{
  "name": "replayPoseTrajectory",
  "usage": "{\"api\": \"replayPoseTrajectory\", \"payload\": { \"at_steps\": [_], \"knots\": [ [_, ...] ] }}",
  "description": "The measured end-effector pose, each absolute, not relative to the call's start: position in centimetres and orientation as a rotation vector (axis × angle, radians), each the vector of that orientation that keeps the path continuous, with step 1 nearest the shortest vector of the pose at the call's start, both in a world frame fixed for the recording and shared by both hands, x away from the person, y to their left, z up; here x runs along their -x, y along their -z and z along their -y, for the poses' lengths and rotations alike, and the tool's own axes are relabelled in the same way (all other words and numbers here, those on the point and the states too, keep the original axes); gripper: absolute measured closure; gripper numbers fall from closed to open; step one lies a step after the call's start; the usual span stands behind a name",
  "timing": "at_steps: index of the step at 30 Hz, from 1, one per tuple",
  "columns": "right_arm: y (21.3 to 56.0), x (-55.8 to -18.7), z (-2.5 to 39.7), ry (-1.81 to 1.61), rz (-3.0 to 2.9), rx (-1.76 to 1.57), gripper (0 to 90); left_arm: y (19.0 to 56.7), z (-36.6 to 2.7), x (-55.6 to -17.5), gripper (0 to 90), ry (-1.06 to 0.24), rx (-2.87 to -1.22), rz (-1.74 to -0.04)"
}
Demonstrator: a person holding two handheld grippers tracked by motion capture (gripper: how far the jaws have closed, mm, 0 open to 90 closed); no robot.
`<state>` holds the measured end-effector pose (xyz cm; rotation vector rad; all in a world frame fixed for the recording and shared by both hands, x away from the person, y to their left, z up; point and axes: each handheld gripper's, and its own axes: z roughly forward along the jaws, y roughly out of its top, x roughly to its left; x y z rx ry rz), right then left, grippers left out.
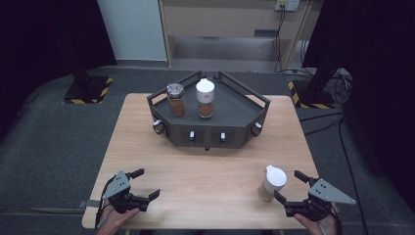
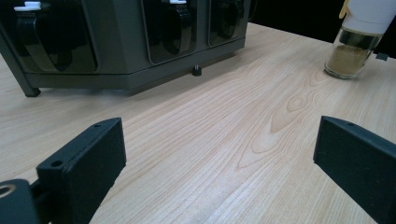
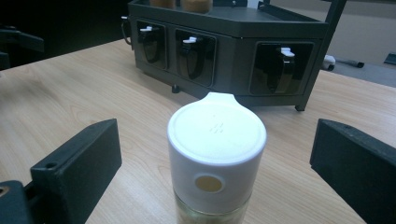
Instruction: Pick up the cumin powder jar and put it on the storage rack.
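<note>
Two of three spice jars already stand on the dark rack (image 1: 244,105); one is left. Nearest, the right gripper (image 1: 292,188) has its jaws spread wide around the white-capped spice jar (image 3: 216,154), not yet touching. It stands upright on the tabletop (image 1: 195,181), holding what looks like tan powder. The left gripper (image 1: 145,183) waits open, empty

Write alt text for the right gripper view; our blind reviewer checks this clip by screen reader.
A white-capped spice jar stands on the wooden table between the open black jaws of the right gripper, untouched. Behind it sits a dark grey rack with three front compartments holding dark dispensers with white tabs.
</note>
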<state>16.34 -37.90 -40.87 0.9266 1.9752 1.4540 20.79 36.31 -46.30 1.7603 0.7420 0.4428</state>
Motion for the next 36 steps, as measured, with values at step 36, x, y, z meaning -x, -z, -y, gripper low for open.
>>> {"api": "replayPoseTrajectory", "payload": {
  "at_steps": [36],
  "knots": [
    [39.0, -19.8, 34.7, -1.346, -2.092, -1.041, 5.6, 46.3, -36.1, -20.9, 1.1, -0.442, -1.771, -0.737]
  ]
}}
